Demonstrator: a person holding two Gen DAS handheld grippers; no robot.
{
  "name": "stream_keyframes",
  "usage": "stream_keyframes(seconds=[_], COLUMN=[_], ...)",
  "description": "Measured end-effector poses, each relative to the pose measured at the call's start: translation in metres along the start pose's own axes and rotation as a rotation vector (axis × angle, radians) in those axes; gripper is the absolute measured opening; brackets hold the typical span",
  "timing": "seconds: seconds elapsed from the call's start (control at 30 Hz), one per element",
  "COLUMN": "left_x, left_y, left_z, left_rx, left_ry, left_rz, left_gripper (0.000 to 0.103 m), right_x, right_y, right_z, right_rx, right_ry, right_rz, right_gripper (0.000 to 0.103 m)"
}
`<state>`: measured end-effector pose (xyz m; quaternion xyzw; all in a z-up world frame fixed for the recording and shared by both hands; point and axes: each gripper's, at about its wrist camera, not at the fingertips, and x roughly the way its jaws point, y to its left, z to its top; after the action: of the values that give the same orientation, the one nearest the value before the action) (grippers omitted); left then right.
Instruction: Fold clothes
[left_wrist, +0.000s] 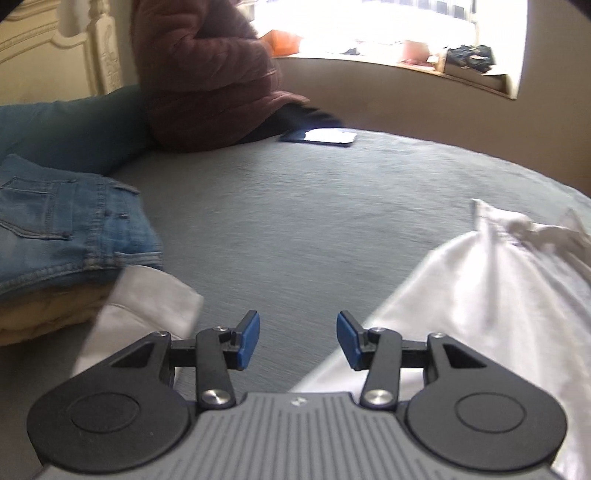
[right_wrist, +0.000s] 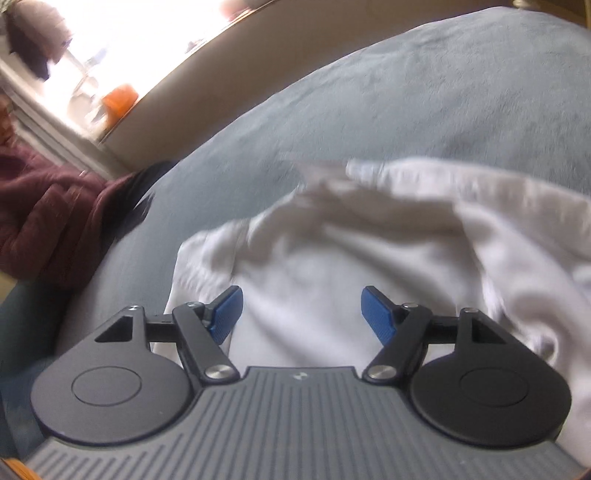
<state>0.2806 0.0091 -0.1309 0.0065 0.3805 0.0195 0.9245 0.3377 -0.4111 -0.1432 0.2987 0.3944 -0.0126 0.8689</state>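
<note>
Plainly, the white garment (right_wrist: 332, 258) on the bed (right_wrist: 406, 92) is limp; grasp a hem. Left gripper (left_wrist: 297, 339) and right gripper (right_wrist: 301, 315) gape, empty.

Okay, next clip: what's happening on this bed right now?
A person with a handheld gripper in each hand is folding clothes on a grey bed. Neither gripper holds anything: the left gripper hangs open over bare bedding, and the right gripper is open above a rumpled white garment, not yet folded. Folded jeans sit on a pile at the left. Someone in a maroon jacket sits at the far side beside a phone.
</note>
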Motion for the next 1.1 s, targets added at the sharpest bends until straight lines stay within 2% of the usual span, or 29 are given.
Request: stream_keyframes(seconds=[0.17,0.27,0.4,0.5,0.6,0.67,0.73,0.8,0.93,1.1], left_x=[0.013,0.030,0.062,0.079,0.086,0.090,0.093,0.094,0.096,0.097], left_y=[-0.040,-0.061,-0.076,-0.073,-0.066,-0.062,-0.058,-0.055,-0.051,-0.043], left_z=[-0.006,-0.003,0.000,-0.001,0.003,0.005,0.006,0.006,0.006,0.008], left_rx=[0.059,0.076,0.103,0.088,0.075,0.063,0.054,0.053,0.044,0.019], left_ry=[-0.053,-0.035,0.019,0.049,0.041,0.043,0.043,0.038,0.031,0.030], left_rz=[-0.099,-0.144,-0.145,-0.124,-0.126,-0.129,-0.137,-0.145,-0.161,-0.172], left_gripper=[0.048,0.048,0.048,0.048,0.048,0.048,0.049,0.049,0.049,0.048], right_x=[0.010,0.037,0.070,0.086,0.098,0.101,0.104,0.101,0.087,0.079], right_y=[0.015,0.028,0.031,0.034,0.042,0.048,0.056,0.061,0.075,0.093], right_z=[-0.022,-0.024,-0.019,-0.012,-0.007,-0.007,-0.009,-0.010,-0.007,0.002], right_rx=[-0.069,-0.045,0.063,0.119,0.114,0.092,0.057,0.012,-0.068,-0.177], right_ry=[0.026,0.072,0.117,0.131,0.139,0.144,0.145,0.129,0.047,-0.047], right_rz=[0.117,0.132,0.115,0.120,0.106,0.092,0.062,0.036,-0.029,-0.169], right_gripper=[0.067,0.058,0.035,0.032,0.029,0.022,0.007,0.002,0.000,0.000])
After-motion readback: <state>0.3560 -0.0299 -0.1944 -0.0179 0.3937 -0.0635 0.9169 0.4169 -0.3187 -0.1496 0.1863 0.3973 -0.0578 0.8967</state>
